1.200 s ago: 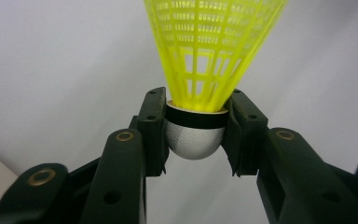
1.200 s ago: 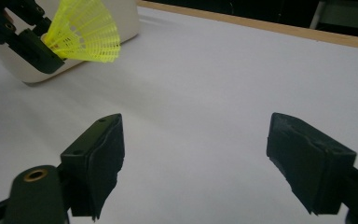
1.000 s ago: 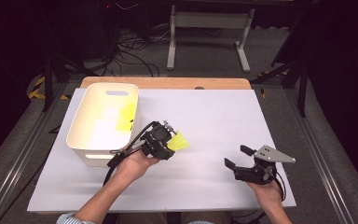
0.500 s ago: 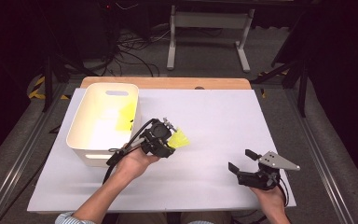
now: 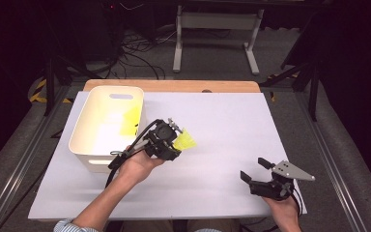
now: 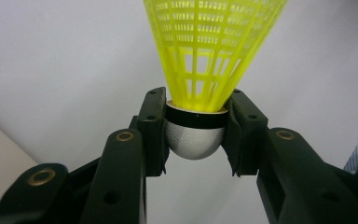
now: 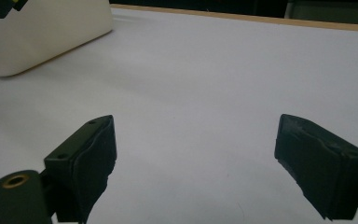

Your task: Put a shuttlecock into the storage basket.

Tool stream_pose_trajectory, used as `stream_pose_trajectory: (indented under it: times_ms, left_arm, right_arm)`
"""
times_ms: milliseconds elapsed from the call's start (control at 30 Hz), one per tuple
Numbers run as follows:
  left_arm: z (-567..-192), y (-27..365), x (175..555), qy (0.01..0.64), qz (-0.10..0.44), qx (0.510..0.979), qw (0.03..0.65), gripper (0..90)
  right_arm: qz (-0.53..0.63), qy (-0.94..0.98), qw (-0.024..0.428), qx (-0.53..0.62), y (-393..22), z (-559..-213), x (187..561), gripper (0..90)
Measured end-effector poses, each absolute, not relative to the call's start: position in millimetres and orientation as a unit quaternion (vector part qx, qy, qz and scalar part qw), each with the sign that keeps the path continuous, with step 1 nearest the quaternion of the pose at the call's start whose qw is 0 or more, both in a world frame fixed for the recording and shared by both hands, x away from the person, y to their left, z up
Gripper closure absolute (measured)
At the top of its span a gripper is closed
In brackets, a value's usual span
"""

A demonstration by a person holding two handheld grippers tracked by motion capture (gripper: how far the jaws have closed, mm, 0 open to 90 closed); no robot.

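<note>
The yellow shuttlecock (image 6: 200, 74) is held by the left tool (image 6: 196, 133), whose two black jaws press on the silver rounded cork from both sides, just under the black band, so the light plastic skirt stays free and is not crushed. In the high view the shuttlecock (image 5: 185, 141) hangs above the tabletop (image 5: 232, 125), just beside the right wall of the white basket (image 5: 107, 126) and not yet over its opening. I judge that this grip on the hard cork is chosen because the skirt would bend, and that the next move is to carry the shuttlecock over the basket's rim. Inside the basket, against its right wall, something yellow lies, maybe another shuttlecock, but I cannot tell for sure. The right tool (image 5: 257, 170) rests low on the tabletop, well apart from the basket toward the near right corner, with its jaws spread wide and nothing between them; probably it waits there to keep out of the way. No brand, label or writing can be read on the shuttlecock, the basket or the tools.
</note>
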State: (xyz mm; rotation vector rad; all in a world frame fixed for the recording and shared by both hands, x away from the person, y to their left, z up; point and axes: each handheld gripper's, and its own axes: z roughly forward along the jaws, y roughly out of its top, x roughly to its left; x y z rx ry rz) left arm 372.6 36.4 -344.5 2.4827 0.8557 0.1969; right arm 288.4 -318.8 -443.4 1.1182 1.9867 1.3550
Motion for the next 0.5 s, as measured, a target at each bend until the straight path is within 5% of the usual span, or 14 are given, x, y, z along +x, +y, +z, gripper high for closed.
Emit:
stream_pose_trajectory:
  times_ms: [500]
  left_arm:
    - [-325.3,36.7,380.1,0.318,0.065,0.911,0.256,64.2]
  right_arm:
    - [0.49,0.732,0.243,0.407,-318.8,-449.6,280.8,14.0]
